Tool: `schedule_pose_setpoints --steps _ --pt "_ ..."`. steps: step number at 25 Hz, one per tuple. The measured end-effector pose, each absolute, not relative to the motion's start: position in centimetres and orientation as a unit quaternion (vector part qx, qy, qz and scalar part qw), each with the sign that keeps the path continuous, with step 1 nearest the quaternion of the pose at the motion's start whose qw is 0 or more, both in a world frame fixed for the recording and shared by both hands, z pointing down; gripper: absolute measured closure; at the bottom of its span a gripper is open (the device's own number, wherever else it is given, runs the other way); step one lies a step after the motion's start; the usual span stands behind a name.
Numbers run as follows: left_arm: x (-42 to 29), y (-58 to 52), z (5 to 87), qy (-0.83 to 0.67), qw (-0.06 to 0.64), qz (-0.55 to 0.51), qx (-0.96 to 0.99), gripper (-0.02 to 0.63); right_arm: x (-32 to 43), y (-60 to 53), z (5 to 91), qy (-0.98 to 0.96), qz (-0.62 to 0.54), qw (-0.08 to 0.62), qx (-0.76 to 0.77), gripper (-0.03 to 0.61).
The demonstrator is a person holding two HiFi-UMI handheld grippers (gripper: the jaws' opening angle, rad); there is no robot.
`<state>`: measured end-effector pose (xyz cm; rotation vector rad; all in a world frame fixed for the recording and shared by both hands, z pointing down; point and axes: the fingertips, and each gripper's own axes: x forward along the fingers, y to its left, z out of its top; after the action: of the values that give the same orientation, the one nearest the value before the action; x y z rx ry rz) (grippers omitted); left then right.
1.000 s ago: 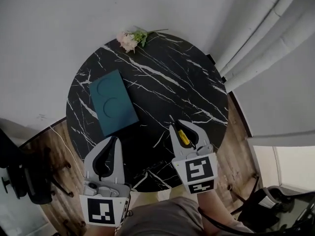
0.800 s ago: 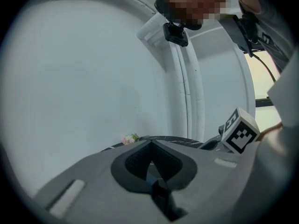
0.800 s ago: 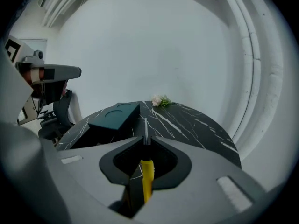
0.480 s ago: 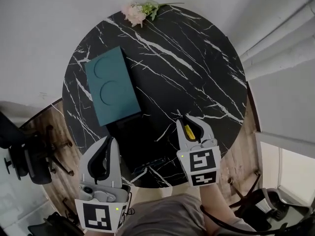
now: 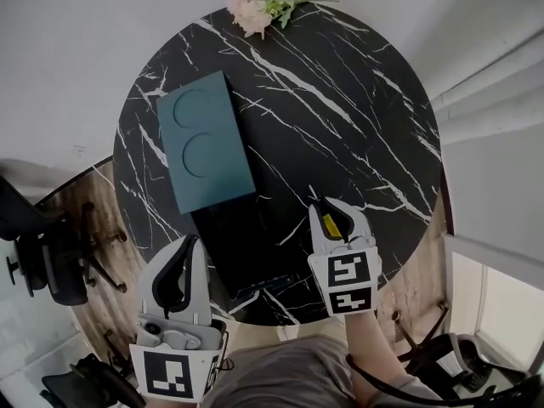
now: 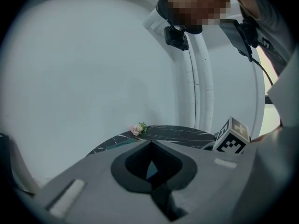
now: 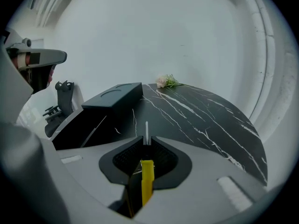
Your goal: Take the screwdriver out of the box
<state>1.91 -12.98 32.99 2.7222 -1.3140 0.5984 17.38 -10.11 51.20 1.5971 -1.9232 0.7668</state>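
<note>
A yellow-handled screwdriver (image 5: 331, 225) is clamped in my right gripper (image 5: 320, 206), low over the front right of the round black marble table (image 5: 357, 109). In the right gripper view its yellow handle (image 7: 146, 183) lies between the jaws and the thin metal shaft (image 7: 146, 130) pokes out past the fingertips. The open black box (image 5: 242, 249) sits on the table's front left, with its teal lid (image 5: 204, 150) lying just behind it. My left gripper (image 5: 194, 243) is shut and empty at the table's front edge, left of the box.
A small pink flower sprig (image 5: 259, 8) lies at the table's far edge. A black office chair (image 5: 42, 262) stands on the wood floor to the left. White wall pipes (image 6: 200, 83) rise beyond the table on the right.
The head view has shifted, showing more of the black box. My right gripper keeps its hold on the screwdriver near the same spot. The left gripper has drawn back slightly.
</note>
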Motion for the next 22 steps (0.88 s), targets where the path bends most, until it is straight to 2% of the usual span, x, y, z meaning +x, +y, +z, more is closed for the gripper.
schedule_pose_setpoints --steps 12,18,22 --pt "1.4 -12.5 31.8 -0.433 0.019 0.188 0.881 0.614 17.5 -10.2 49.8 -0.713 0.271 0.248 0.597 0.491" --pt "1.6 -11.8 29.4 -0.438 0.010 0.158 0.885 0.613 17.9 -10.8 43.8 -0.725 0.223 0.215 0.615 0.495" --pt "1.3 -12.1 26.1 -0.447 -0.017 0.122 0.886 0.614 17.2 -11.1 37.3 -0.742 0.191 0.160 0.623 0.499"
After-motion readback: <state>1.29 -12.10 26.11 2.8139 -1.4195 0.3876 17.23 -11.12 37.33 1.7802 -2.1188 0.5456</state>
